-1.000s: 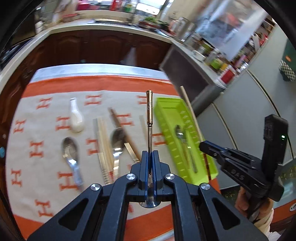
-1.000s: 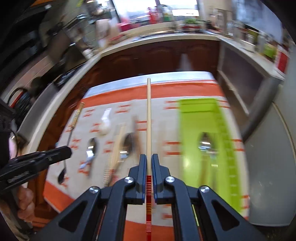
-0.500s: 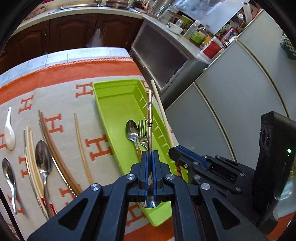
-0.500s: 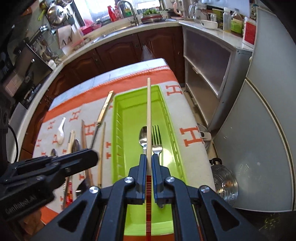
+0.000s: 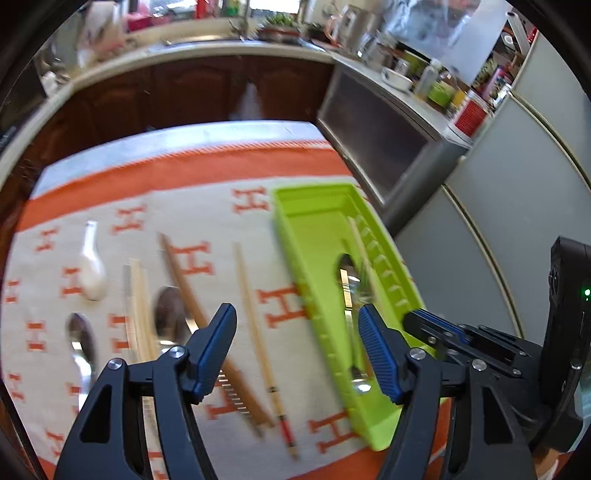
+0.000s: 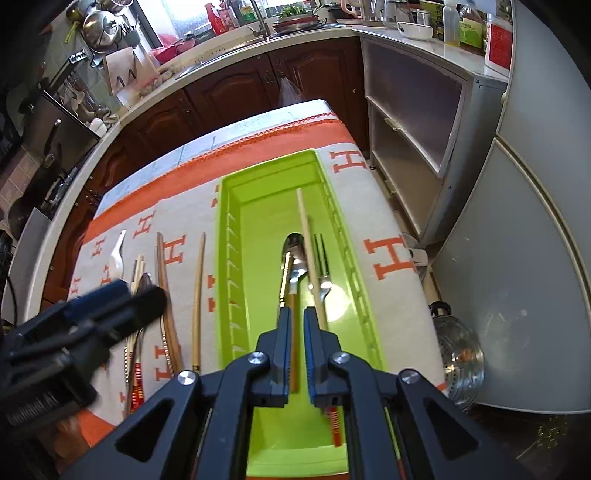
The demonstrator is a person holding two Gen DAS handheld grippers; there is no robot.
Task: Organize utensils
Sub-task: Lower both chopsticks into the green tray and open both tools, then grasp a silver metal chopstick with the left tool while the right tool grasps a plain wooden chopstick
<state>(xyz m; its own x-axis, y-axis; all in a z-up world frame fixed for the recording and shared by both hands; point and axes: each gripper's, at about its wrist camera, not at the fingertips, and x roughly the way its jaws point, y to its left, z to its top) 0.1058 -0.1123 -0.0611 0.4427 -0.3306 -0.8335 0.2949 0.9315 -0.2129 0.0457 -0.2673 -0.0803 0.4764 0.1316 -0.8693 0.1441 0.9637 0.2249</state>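
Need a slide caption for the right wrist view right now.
Right gripper above the green tray, which holds a spoon, fork and chopstick; other utensils lie on the cloth beside it.

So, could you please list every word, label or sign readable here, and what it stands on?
"H": repeated orange letters woven into the table cloth.
Red label on the white container on the counter: too blurred to read.
Green label on the bottle: too small to read.
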